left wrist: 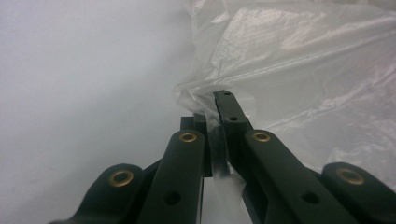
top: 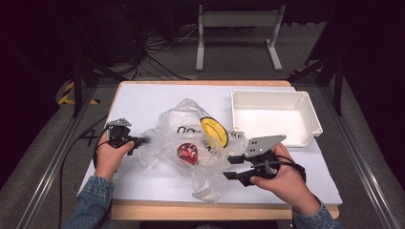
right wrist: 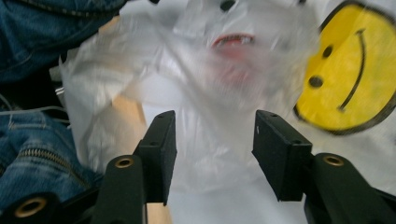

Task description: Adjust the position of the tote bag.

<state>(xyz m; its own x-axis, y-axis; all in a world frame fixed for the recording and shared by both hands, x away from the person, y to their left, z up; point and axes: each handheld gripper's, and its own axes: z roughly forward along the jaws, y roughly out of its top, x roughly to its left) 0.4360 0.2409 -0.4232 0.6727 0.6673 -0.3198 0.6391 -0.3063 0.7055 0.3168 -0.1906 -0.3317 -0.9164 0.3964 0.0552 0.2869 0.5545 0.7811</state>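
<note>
Clear plastic, crumpled and shiny, and on the left the left gripper (top: 139, 140) has its jaws pressed together on the edge of the bag (top: 191, 143). The left gripper view backs that up: a fold of film (left wrist: 212, 144) is nipped between the two black fingers (left wrist: 231, 112), with white table (left wrist: 70, 70) off to one side.

Moving across, the bag sprawls over the middle of the table (top: 143, 102), puffed up and wrinkled. Inside it sits a small red-and-dark round thing (top: 187, 152), seen through the film. Just behind and to the right is a yellow smiley (top: 213, 130) printed on the bag, big and bright in the right gripper view (right wrist: 352, 74).

Further right, the right gripper (top: 233, 167) is held over the bag's near right corner, jaws spread apart. In its own view the fingers (right wrist: 161, 140) stand wide with only loose film (right wrist: 215, 140) beyond the gap, nothing pinched. Denim sleeve (right wrist: 42, 42) at that view's left.

Far right at the back, a white tray (top: 313, 114) rests on the table, apart from the bag.
</note>
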